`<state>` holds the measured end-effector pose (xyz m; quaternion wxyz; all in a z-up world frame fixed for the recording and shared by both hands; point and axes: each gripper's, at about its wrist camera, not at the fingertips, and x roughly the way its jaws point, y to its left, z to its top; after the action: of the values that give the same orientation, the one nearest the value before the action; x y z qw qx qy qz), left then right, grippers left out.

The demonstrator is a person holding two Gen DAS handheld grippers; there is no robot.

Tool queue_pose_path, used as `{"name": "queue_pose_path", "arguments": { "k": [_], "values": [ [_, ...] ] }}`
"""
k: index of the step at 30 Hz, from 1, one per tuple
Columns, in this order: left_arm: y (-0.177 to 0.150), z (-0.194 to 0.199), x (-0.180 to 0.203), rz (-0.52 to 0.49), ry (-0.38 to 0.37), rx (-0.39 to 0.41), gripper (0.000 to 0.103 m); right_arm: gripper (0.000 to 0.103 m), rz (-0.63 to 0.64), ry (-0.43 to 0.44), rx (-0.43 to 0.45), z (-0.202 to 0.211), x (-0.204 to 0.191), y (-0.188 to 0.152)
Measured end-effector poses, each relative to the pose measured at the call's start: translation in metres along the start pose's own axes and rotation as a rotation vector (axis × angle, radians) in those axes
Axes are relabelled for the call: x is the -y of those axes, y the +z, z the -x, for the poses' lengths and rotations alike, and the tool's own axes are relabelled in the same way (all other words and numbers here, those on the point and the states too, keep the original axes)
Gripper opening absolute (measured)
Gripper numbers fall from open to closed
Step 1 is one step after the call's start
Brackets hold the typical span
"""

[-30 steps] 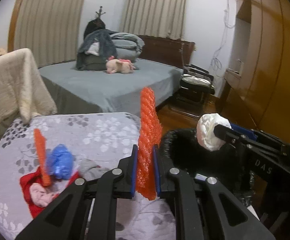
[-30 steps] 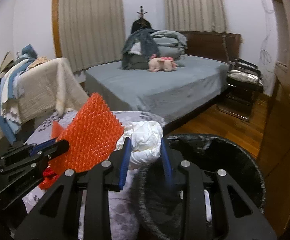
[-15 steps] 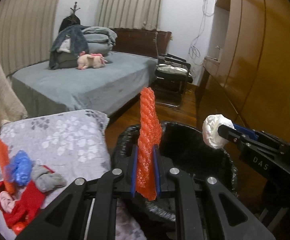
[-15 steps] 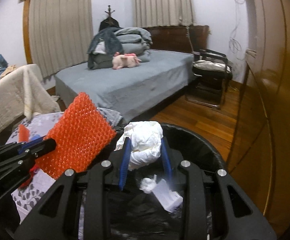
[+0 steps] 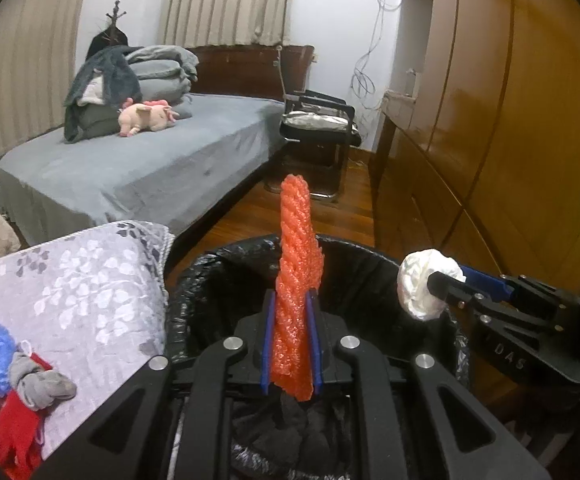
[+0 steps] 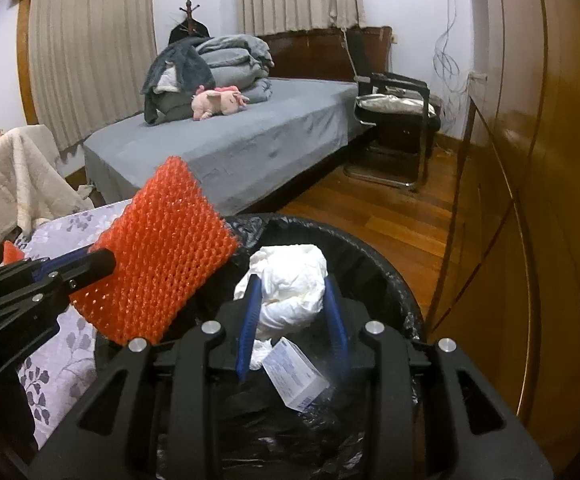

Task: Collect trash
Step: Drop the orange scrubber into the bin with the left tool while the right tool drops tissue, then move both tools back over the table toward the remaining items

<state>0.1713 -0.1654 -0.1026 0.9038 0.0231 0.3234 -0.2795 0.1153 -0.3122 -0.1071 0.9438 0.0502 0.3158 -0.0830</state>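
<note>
My left gripper [image 5: 291,344] is shut on an orange foam net sleeve [image 5: 296,280], held upright over the black-lined trash bin [image 5: 218,280]. The sleeve shows broadside in the right wrist view [image 6: 162,256]. My right gripper [image 6: 292,320] is shut on a crumpled white paper wad [image 6: 290,280], held over the same bin [image 6: 390,276]. The wad also shows at the right in the left wrist view [image 5: 424,284]. A small white box [image 6: 294,376] and white scraps lie inside the bin.
A grey floral-cloth table [image 5: 78,280] stands left of the bin, with red, blue and grey items [image 5: 14,380] on it. A bed [image 5: 130,168], a chair [image 5: 318,128] and a wooden wardrobe [image 5: 510,120] lie beyond.
Both grippers have moved right from over the table to over the bin, each holding its item. The bin's inside has come into view.
</note>
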Motion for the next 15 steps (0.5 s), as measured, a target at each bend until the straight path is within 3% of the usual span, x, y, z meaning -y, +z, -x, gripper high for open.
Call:
{"name": "queue_pose_path", "arguments": {
  "k": [1, 5, 7, 9, 11, 15],
  "values": [
    [0.000, -0.003, 0.000, 0.002, -0.010, -0.007, 0.020, 0.032, -0.002, -0.003, -0.006, -0.002, 0.002, -0.001],
    [-0.002, -0.002, -0.004, 0.017, -0.022, -0.011, 0.048, 0.051, -0.009, -0.016, -0.018, -0.006, 0.005, -0.004],
    [-0.003, 0.000, -0.007, 0.025, -0.014, -0.010, 0.050, 0.056, -0.015, -0.021, -0.018, -0.006, 0.008, -0.006],
    [-0.004, 0.004, -0.012, 0.034, -0.002, -0.006, 0.056, 0.074, -0.024, -0.027, -0.012, -0.004, 0.010, -0.007],
    [-0.005, 0.010, -0.018, 0.047, 0.021, 0.004, 0.069, 0.088, -0.042, -0.024, 0.007, 0.001, 0.012, -0.005],
    [-0.008, 0.029, -0.032, 0.077, 0.062, 0.035, 0.083, 0.096, -0.055, 0.005, 0.044, 0.010, 0.007, 0.000]
  ]
}}
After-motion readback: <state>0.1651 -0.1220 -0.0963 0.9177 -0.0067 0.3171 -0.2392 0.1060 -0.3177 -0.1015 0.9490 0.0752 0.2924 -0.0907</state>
